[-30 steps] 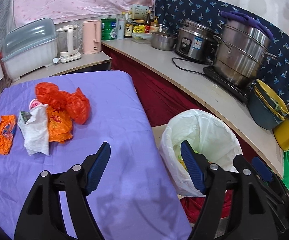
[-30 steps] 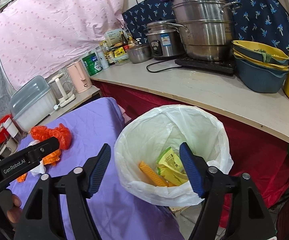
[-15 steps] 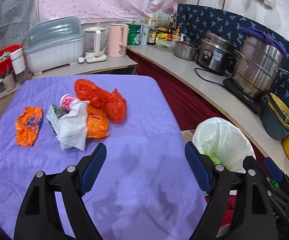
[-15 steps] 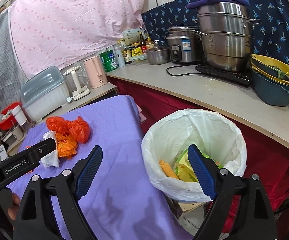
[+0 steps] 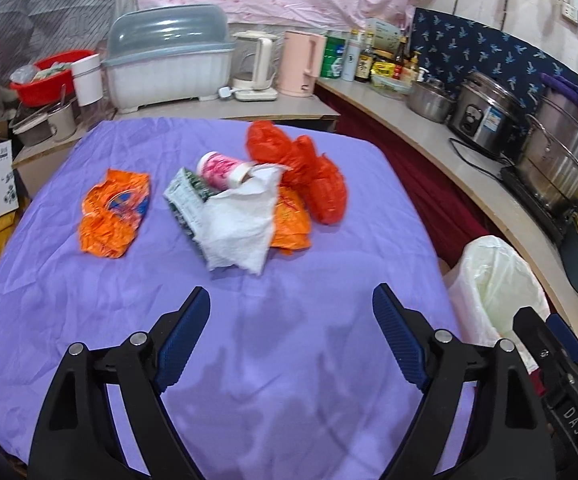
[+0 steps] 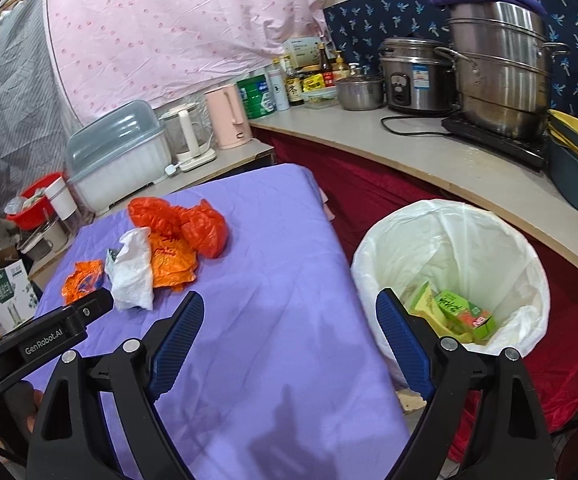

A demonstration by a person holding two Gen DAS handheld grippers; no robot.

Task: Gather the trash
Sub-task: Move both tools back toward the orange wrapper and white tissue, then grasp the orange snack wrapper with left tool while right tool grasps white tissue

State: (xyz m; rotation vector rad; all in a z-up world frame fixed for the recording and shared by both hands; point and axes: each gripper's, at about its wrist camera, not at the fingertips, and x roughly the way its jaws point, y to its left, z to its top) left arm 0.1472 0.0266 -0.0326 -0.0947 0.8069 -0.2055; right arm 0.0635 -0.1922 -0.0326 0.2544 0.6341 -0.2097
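Hovering above the purple tablecloth [image 5: 289, 360], the left gripper [image 5: 291, 312] has its jaws opening with nothing between them. The right gripper [image 6: 289, 316] is spread wide and empty, straddling the cloth's edge and the white-lined trash bin [image 6: 521, 240]. On the cloth lies the litter: a red plastic bag [image 5: 309, 168], an orange wrapper [image 5: 113, 212], a white paper towel [image 5: 241, 224] over what seems a printed packet, and a pink cup [image 5: 221, 168] on its side. A green carton [image 6: 465, 314] sits in the bin.
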